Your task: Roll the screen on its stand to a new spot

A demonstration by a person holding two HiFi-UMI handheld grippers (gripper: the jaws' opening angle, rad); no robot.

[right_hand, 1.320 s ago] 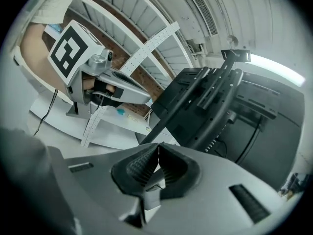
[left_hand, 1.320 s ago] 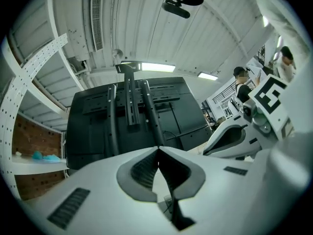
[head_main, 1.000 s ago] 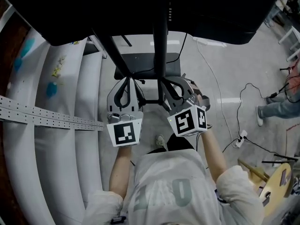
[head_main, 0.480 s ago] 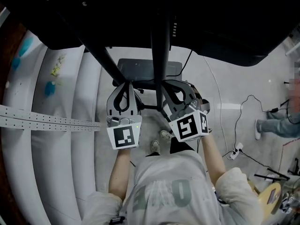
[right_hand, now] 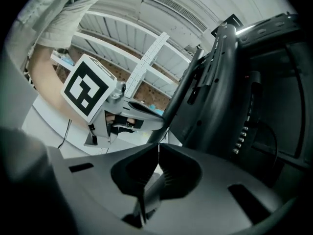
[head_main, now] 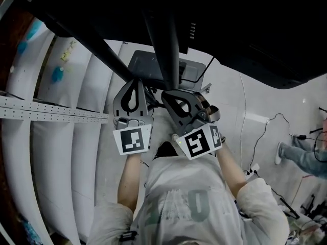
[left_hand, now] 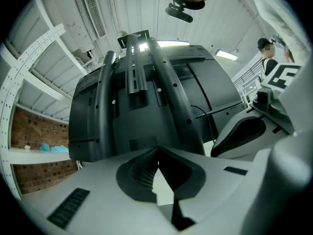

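- The screen is ahead of the person and higher than both grippers; only its dark back shows, and it fills the top of the head view
- The screen sits on a stand with an upright middle pole; seen from above, this pole runs from the screen down to a dark plate low on the stand, over the pale floor
- A slanted strut comes from the left part of the screen down toward the same low place
- The left gripper has its jaws closed, tip against tip, and nothing is between them; its own view looks straight at the back of the screen
- Its tip is at the lower end of the strut; it seems to touch there, but I cannot be sure
- The right gripper is closed in the same way and holds nothing; its tip is just beside the foot of the pole, nearer to the pole than the left one is
- I judge that the coming move depends on one thing: the stand is in front of both tips, between the person and the screen, so closed jaws can only push it away, not pull it
- The pole's long axis is vertical and both tips are low on it, which should help the stand to roll and not to tip
- White curved panels are near on the left and a cable lies on the floor at the right, so the path may be narrow
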